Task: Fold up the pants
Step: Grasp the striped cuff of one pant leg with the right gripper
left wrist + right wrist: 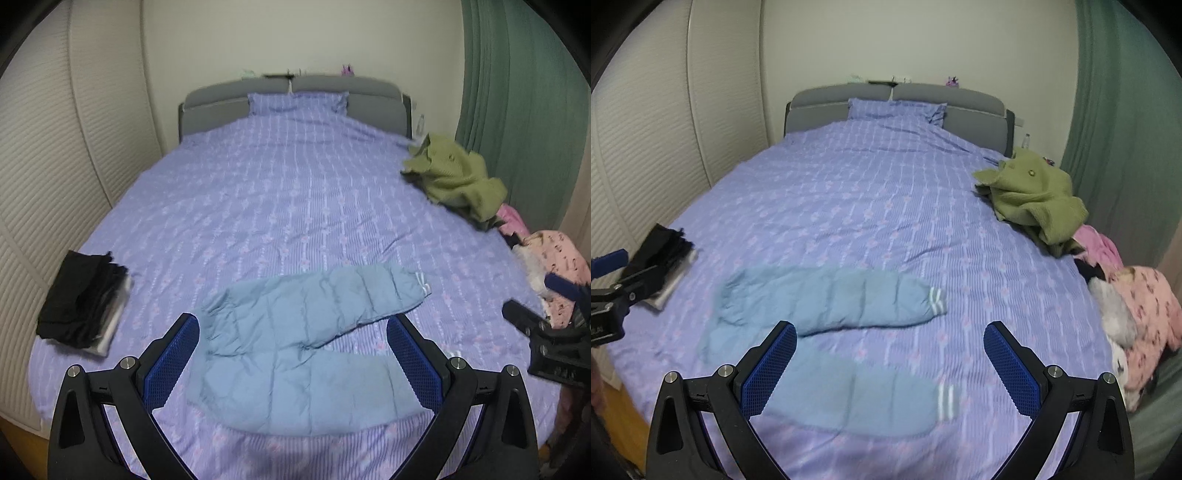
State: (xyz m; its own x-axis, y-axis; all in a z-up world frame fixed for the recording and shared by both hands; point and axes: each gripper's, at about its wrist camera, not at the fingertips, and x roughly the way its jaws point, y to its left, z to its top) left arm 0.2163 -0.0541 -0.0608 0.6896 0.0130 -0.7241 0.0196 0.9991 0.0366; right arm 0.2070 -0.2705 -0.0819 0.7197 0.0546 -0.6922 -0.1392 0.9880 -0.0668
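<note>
I count one pair of light blue quilted pants (306, 339) with two legs, each ending in a white-striped cuff. One stack of folded black clothes (79, 299), one olive green sweater (456, 177), and one heap of pink garments (1137, 314) that I can't separate. One bed (258, 192), one pillow (297, 103), and two tongs: left (295, 365), right (890, 369)
</note>
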